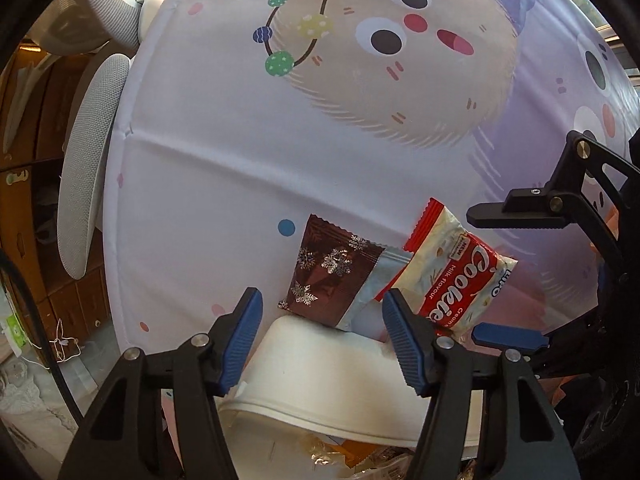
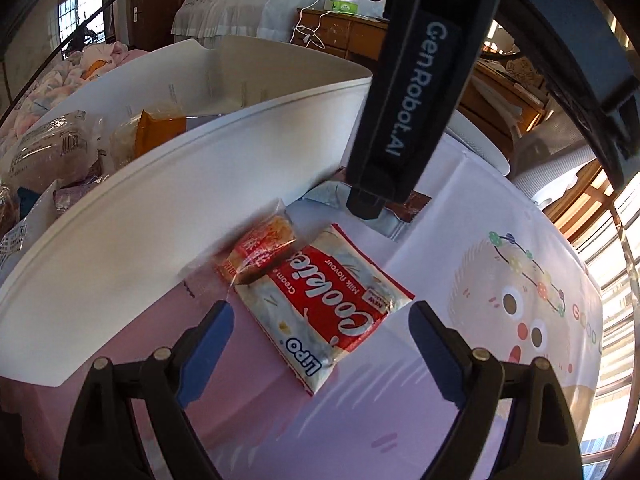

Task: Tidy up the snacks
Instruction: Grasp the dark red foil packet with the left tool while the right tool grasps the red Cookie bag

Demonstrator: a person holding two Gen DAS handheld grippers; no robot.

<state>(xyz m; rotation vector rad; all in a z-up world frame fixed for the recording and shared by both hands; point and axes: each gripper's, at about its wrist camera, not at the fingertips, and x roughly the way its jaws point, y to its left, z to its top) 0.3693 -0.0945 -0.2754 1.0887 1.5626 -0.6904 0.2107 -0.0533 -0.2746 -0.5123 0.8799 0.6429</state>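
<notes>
A red and white Cookie packet (image 2: 320, 304) lies flat on the cartoon tablecloth (image 2: 460, 360), between the spread fingers of my right gripper (image 2: 322, 344); the pads do not touch it. A small clear packet with red print (image 2: 264, 248) leans beside it against the white basket (image 2: 160, 220). In the left wrist view my left gripper (image 1: 324, 340) hangs open over the basket's rim (image 1: 320, 368), just short of a brown snowflake packet (image 1: 328, 268). The Cookie packet (image 1: 452, 276) lies to its right, with the right gripper (image 1: 512, 280) around it.
The basket holds several wrapped snacks (image 2: 156, 128). The left gripper's black body (image 2: 408, 100) hangs over the brown packet (image 2: 416, 204). A grey mesh chair (image 1: 88, 160) stands at the table's left edge. Wooden drawers (image 2: 340, 36) and a bed (image 2: 240, 4) lie beyond.
</notes>
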